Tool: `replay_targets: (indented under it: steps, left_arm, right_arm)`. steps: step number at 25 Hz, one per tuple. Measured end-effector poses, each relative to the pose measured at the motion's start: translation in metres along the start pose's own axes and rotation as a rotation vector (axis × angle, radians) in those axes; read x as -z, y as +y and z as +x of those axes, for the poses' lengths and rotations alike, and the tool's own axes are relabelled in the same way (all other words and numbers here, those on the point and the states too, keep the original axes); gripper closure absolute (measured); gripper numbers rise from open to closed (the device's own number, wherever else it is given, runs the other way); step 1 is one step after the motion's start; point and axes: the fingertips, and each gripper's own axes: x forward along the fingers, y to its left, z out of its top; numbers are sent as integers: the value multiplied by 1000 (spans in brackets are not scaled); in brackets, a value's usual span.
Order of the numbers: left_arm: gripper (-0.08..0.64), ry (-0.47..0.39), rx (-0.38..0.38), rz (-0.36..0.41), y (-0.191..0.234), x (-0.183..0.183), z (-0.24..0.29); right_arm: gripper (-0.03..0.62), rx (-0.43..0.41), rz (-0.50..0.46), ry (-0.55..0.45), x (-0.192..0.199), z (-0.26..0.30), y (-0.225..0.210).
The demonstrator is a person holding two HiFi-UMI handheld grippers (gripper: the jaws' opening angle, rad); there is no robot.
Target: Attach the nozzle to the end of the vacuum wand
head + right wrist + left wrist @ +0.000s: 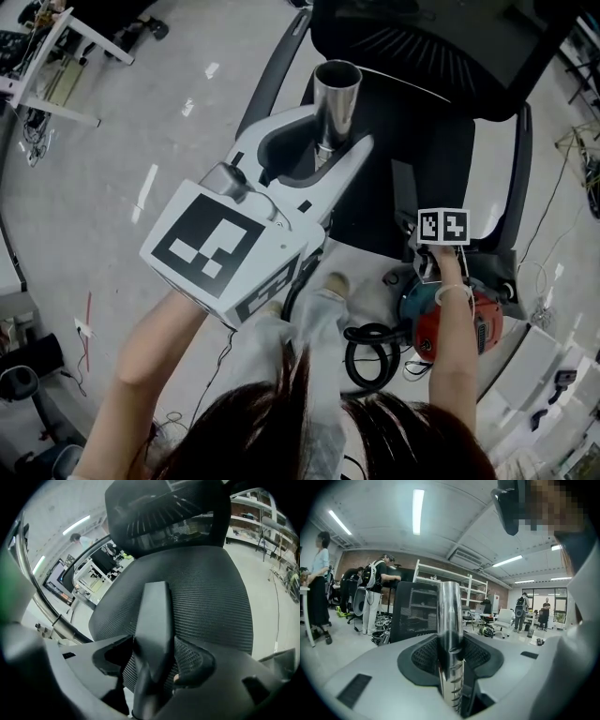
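Observation:
My left gripper [323,155] is shut on the shiny metal vacuum wand [336,98], whose open end points up and away from me. In the left gripper view the wand [451,634] stands between the pads, both pressing on it. The dark flat nozzle [155,620] lies on the black mesh chair seat [211,597] and runs between the jaws of my right gripper [154,657]. There is a gap beside the nozzle on the left, so the jaws stand wide and open. In the head view the right gripper's marker cube [442,227] hovers over the seat, right of the wand.
The office chair's backrest [441,47] and armrests [517,169] rise beyond the seat. A red and teal vacuum body [455,323] with a coiled black hose [370,354] sits below my right hand. Several people [375,597], shelves and chairs fill the room behind.

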Motion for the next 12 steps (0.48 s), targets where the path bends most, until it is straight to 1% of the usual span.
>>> replay_targets:
  steps: [4,6,8,9,12]
  left_arm:
    - [407,4,0,0,0,0,0]
    - [407,5,-2,-1,0,-1,-1]
    - [407,6,-3,-2,0,-1,-1]
    - [407,7,-3,-3,0,-1,-1]
    - [407,10,-5,-1,1,-2,-3]
  right_arm:
    - [325,18,-12,33,0,4,-1]
    - [326,67,-33,48,1,5,-3]
    - [337,128,-74,56,1,3,-6]
    - [342,146,-92,55,1,3,-6]
    - [347,154,-126,55,2,-1,-1]
